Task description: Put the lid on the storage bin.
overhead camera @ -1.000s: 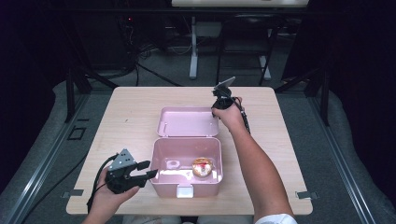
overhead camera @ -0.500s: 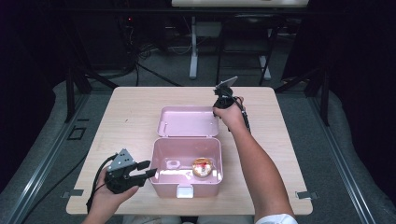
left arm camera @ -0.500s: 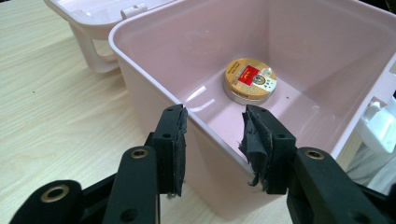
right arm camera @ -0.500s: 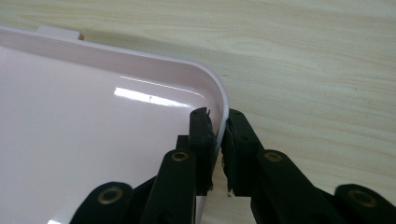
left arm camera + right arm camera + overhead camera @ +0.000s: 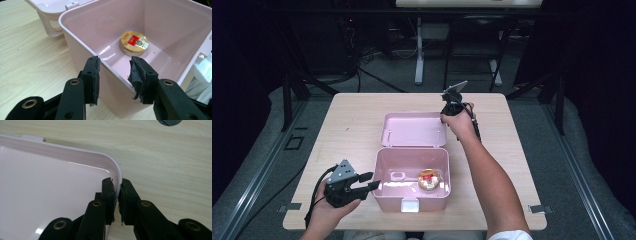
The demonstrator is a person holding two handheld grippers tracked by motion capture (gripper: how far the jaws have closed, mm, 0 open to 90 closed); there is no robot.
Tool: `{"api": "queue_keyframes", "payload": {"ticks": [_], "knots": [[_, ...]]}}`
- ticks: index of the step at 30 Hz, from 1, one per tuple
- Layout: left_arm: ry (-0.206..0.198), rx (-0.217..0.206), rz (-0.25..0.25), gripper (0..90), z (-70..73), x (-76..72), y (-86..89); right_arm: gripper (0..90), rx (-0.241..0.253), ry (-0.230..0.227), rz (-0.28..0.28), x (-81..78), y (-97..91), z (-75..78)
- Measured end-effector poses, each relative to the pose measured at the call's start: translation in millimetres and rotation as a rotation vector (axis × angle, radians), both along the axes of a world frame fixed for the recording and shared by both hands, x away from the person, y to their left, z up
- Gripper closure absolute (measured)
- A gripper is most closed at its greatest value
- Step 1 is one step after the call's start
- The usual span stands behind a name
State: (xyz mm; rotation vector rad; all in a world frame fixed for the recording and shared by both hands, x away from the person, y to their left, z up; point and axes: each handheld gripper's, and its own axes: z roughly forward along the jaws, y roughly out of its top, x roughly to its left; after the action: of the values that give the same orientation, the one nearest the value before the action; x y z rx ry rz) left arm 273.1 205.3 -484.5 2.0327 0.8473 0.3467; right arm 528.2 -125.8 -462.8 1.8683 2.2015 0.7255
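Your right gripper [image 5: 117, 195] is clamped on the rim of the pink lid [image 5: 414, 129], near its far right corner; one jaw sits inside the lid, the other outside on the table side. The lid lies flat, opened back behind the pink box [image 5: 412, 197] on the wooden table [image 5: 347, 125].

Your left gripper [image 5: 113, 75] straddles the left wall of the box near its front corner, one jaw outside and one inside. Its jaws have just been closing, yet they stand partly apart and the pads [image 5: 94, 75] do not press the wall.

Inside the box, a round gold tin [image 5: 134, 42] with a red label rests on the floor toward the right side.
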Motion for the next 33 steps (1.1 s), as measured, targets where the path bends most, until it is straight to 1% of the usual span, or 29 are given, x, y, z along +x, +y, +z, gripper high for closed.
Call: {"api": "queue_keyframes", "payload": {"ticks": [5, 8, 9, 16, 17, 20, 21, 24, 26, 28, 31, 33], "knots": [[0.002, 0.001, 0.001, 59.2, -0.2, 0.0, -0.3, 83.0, 0.004, -0.007, -0.001, -2.1, -3.1, 3.4], [0.000, 0.000, 0.001, 59.2, -0.4, 0.3, -0.5, 83.0, -0.002, -0.019, 0.005, -3.9, -4.4, 5.8], [0.000, 0.000, 0.001, 59.2, -0.5, 0.4, -0.5, 83.0, -0.001, -0.030, 0.004, -5.4, -4.7, 7.9], [0.002, 0.000, 0.001, 59.3, -0.6, 0.3, -0.8, 83.3, 0.006, -0.051, 0.009, -8.9, -8.5, 14.4], [0.001, 0.002, -0.001, 59.3, -0.6, 0.5, -0.7, 83.4, 0.015, -0.063, 0.005, -11.1, -9.6, 18.3], [0.002, 0.000, 0.001, 59.3, -0.7, 0.3, -1.0, 83.5, 0.016, -0.083, 0.013, -14.2, -11.2, 23.3], [0.003, -0.001, 0.002, 59.3, -0.7, 0.2, -1.2, 83.5, 0.016, -0.083, 0.013, -14.2, -11.2, 23.3], [-0.002, -0.002, 0.001, 59.5, -1.0, 0.4, -1.4, 83.6, 0.040, -0.106, 0.016, -19.5, -16.0, 31.8], [-0.003, -0.001, 0.002, 59.5, -1.0, 0.3, -1.7, 83.6, 0.043, -0.109, 0.016, -20.4, -16.6, 33.3], [-0.002, -0.001, 0.002, 59.6, -1.1, 0.3, -1.7, 83.6, 0.044, -0.125, 0.022, -24.0, -18.3, 37.3], [-0.001, -0.003, 0.003, 59.4, -1.5, 0.7, -2.0, 83.6, 0.039, -0.136, 0.026, -27.0, -19.5, 40.2], [0.003, -0.006, 0.004, 59.4, -1.5, 0.7, -1.9, 83.6, 0.040, -0.136, 0.025, -27.7, -19.4, 40.9]]}}
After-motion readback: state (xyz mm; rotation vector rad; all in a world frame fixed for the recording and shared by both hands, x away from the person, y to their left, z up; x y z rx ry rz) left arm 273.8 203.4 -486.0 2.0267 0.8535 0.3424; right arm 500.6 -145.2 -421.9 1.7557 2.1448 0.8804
